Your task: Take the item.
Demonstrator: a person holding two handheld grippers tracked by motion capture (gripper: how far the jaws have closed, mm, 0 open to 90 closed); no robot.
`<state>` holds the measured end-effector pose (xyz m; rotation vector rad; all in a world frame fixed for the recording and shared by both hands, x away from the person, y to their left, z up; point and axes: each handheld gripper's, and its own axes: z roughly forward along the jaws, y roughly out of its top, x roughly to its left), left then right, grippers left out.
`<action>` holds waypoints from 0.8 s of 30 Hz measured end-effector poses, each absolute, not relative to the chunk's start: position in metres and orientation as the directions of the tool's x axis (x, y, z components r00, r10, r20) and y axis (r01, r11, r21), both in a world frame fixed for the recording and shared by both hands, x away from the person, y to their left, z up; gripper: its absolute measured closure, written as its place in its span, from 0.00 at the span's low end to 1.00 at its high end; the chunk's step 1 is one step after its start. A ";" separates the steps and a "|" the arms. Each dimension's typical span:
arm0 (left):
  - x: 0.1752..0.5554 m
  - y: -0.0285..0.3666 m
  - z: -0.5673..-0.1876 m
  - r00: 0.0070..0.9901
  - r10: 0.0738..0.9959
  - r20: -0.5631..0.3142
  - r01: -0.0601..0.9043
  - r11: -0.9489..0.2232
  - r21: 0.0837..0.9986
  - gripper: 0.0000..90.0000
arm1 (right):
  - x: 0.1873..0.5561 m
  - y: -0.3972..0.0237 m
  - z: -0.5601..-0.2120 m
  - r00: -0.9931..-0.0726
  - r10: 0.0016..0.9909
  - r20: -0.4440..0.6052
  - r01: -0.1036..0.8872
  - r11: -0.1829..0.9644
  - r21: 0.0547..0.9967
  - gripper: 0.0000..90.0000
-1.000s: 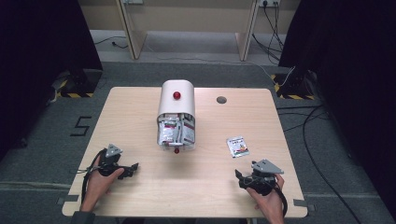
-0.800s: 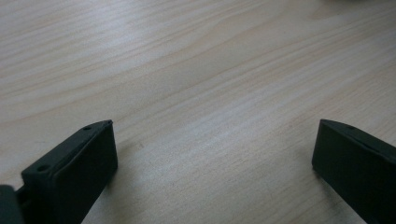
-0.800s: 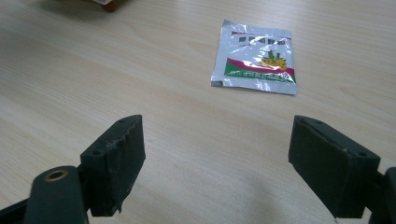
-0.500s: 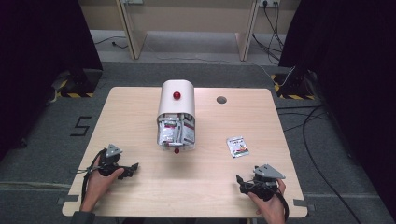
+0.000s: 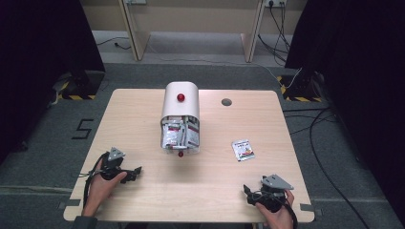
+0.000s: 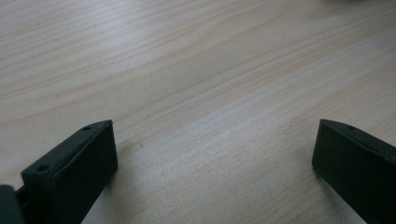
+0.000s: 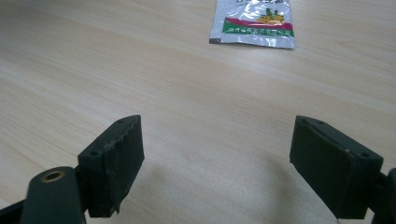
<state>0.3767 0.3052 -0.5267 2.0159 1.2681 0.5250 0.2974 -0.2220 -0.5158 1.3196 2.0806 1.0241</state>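
Right gripper [image 5: 248,192] has slid a bit lower and further right in the high view since a second ago, so it now sits close to the table's bottom edge near the lower right corner. Its jaws have just been opening, with nothing between them, only bare wood. Left gripper [image 5: 136,172], the dispenser and the packet look the same as before.

Biggest thing first: the table [image 5: 229,195] is light wood and takes up the middle of the high view. It has a small round hole [image 5: 226,102] near the top edge, right of centre.

Next, the dispenser [image 5: 180,117], a rounded white box with a red knob, stands just left of centre. Its open front is stuffed with sachets and faces the bottom of the frame. It's well away from every edge.

Both grippers are down low, one at lower left and one at lower right, well apart. A wide stretch of bare wood lies between them and below the dispenser, so loads of open room there. The left gripper's jaws are spread wide in its own view, with only wood grain between them.

Smallest: the packet [image 5: 242,149], silver with a red and green band, lies flat at right of centre. It's well clear of the right edge. In the right gripper view the packet [image 7: 252,22] is at the top, well ahead of the jaws and untouched.
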 end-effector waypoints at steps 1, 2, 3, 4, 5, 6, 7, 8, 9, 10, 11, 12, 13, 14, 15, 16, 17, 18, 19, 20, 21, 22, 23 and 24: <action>0.377 0.305 -0.527 0.442 0.897 -0.023 0.619 -0.286 0.732 0.00 | 0.296 -0.222 -0.516 -0.425 0.905 0.009 0.556 0.253 0.792 0.20; 0.377 0.305 -0.527 0.442 0.897 -0.022 0.618 -0.286 0.732 0.00 | 0.295 -0.223 -0.517 -0.424 0.906 0.007 0.558 0.255 0.790 0.20; 0.377 0.305 -0.527 0.442 0.897 -0.022 0.618 -0.286 0.732 0.00 | 0.295 -0.223 -0.517 -0.424 0.906 0.007 0.558 0.255 0.790 0.20; 0.377 0.305 -0.527 0.441 0.897 -0.023 0.619 -0.286 0.732 0.00 | 0.292 -0.224 -0.519 -0.420 0.907 0.011 0.566 0.252 0.785 0.20; 0.377 0.305 -0.527 0.442 0.897 -0.022 0.619 -0.286 0.732 0.00 | 0.290 -0.225 -0.520 -0.418 0.909 0.013 0.569 0.250 0.783 0.20; 0.377 0.305 -0.527 0.442 0.897 -0.023 0.619 -0.286 0.732 0.00 | 0.289 -0.225 -0.521 -0.414 0.910 0.016 0.573 0.247 0.781 0.21; 0.377 0.305 -0.527 0.442 0.897 -0.022 0.619 -0.286 0.732 0.00 | 0.288 -0.226 -0.522 -0.415 0.910 0.012 0.572 0.251 0.781 0.20; 0.377 0.305 -0.527 0.442 0.897 -0.023 0.619 -0.286 0.732 0.00 | 0.287 -0.227 -0.523 -0.415 0.910 0.008 0.570 0.253 0.782 0.20; 0.377 0.305 -0.527 0.441 0.897 -0.022 0.619 -0.286 0.731 0.00 | 0.286 -0.228 -0.523 -0.412 0.911 0.009 0.572 0.250 0.781 0.20; 0.377 0.305 -0.527 0.442 0.897 -0.023 0.619 -0.286 0.732 0.00 | 0.285 -0.229 -0.524 -0.409 0.912 0.012 0.572 0.247 0.782 0.20; 0.377 0.305 -0.527 0.442 0.897 -0.023 0.619 -0.286 0.732 0.00 | 0.285 -0.229 -0.524 -0.409 0.912 0.012 0.572 0.247 0.782 0.20; 0.377 0.305 -0.527 0.442 0.897 -0.023 0.619 -0.286 0.732 0.00 | 0.283 -0.230 -0.525 -0.409 0.912 0.008 0.568 0.247 0.785 0.20; 0.377 0.305 -0.527 0.442 0.897 -0.023 0.619 -0.286 0.732 0.00 | 0.283 -0.230 -0.525 -0.408 0.913 0.010 0.567 0.245 0.786 0.20; 0.377 0.305 -0.527 0.441 0.897 -0.023 0.619 -0.286 0.732 0.00 | 0.282 -0.230 -0.525 -0.406 0.914 0.013 0.567 0.242 0.787 0.20; 0.377 0.305 -0.527 0.441 0.897 -0.023 0.619 -0.286 0.732 0.00 | 0.282 -0.230 -0.525 -0.406 0.914 0.013 0.567 0.242 0.787 0.20; 0.377 0.305 -0.527 0.442 0.897 -0.023 0.619 -0.286 0.732 0.00 | 0.281 -0.230 -0.526 -0.411 0.912 0.007 0.559 0.246 0.792 0.19; 0.377 0.305 -0.527 0.442 0.897 -0.023 0.619 -0.286 0.732 0.00 | 0.279 -0.230 -0.527 -0.412 0.911 0.009 0.556 0.243 0.795 0.19; 0.377 0.305 -0.527 0.442 0.897 -0.022 0.619 -0.287 0.732 0.00 | 0.278 -0.231 -0.528 -0.410 0.912 0.006 0.551 0.242 0.798 0.19; 0.377 0.305 -0.527 0.442 0.897 -0.022 0.619 -0.287 0.732 0.00 | 0.278 -0.231 -0.528 -0.410 0.912 0.006 0.551 0.242 0.798 0.19; 0.377 0.305 -0.527 0.442 0.897 -0.023 0.619 -0.286 0.732 0.00 | 0.277 -0.231 -0.528 -0.411 0.912 0.001 0.545 0.244 0.802 0.18; 0.377 0.305 -0.527 0.441 0.897 -0.022 0.619 -0.287 0.731 0.00 | 0.274 -0.231 -0.530 -0.412 0.911 -0.007 0.534 0.247 0.808 0.18; 0.377 0.305 -0.527 0.441 0.897 -0.023 0.619 -0.286 0.732 0.00 | 0.272 -0.231 -0.531 -0.413 0.911 -0.008 0.529 0.248 0.811 0.18; 0.377 0.305 -0.527 0.441 0.897 -0.023 0.619 -0.286 0.732 0.00 | 0.271 -0.231 -0.531 -0.414 0.910 -0.006 0.524 0.244 0.816 0.18; 0.377 0.305 -0.527 0.441 0.897 -0.023 0.619 -0.286 0.732 0.00 | 0.269 -0.231 -0.532 -0.417 0.909 -0.004 0.521 0.242 0.819 0.18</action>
